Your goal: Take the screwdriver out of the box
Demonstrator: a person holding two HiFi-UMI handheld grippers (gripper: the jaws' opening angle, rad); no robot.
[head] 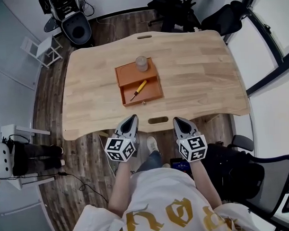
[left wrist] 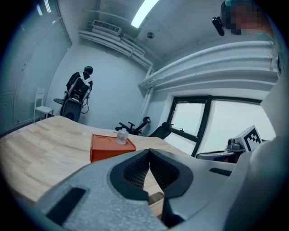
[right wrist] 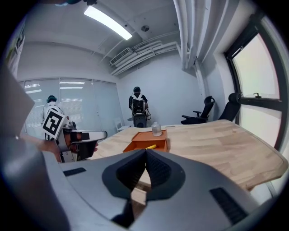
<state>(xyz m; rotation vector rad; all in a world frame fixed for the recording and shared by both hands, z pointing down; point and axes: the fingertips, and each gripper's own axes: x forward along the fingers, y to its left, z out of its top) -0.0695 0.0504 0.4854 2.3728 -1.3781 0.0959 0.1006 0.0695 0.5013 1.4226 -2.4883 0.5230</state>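
An orange box (head: 133, 73) sits mid-table with its drawer (head: 153, 94) pulled out toward me. A yellow-handled screwdriver (head: 139, 89) lies slantwise in the drawer. A small clear jar (head: 141, 63) stands on the box's lid. My left gripper (head: 132, 117) and right gripper (head: 177, 119) hover side by side at the table's near edge, both shut and empty, well short of the box. In the left gripper view the box (left wrist: 110, 146) and jar (left wrist: 122, 136) lie ahead beyond the closed jaws. In the right gripper view the screwdriver (right wrist: 150, 146) shows in the box (right wrist: 146, 137).
The wooden table (head: 204, 72) has a slot (head: 157, 120) near its front edge between my grippers. Black office chairs (head: 226, 17) stand behind the table and another one (head: 265, 184) at my right. A white chair (head: 40, 49) and a dark machine (head: 75, 22) stand at the far left.
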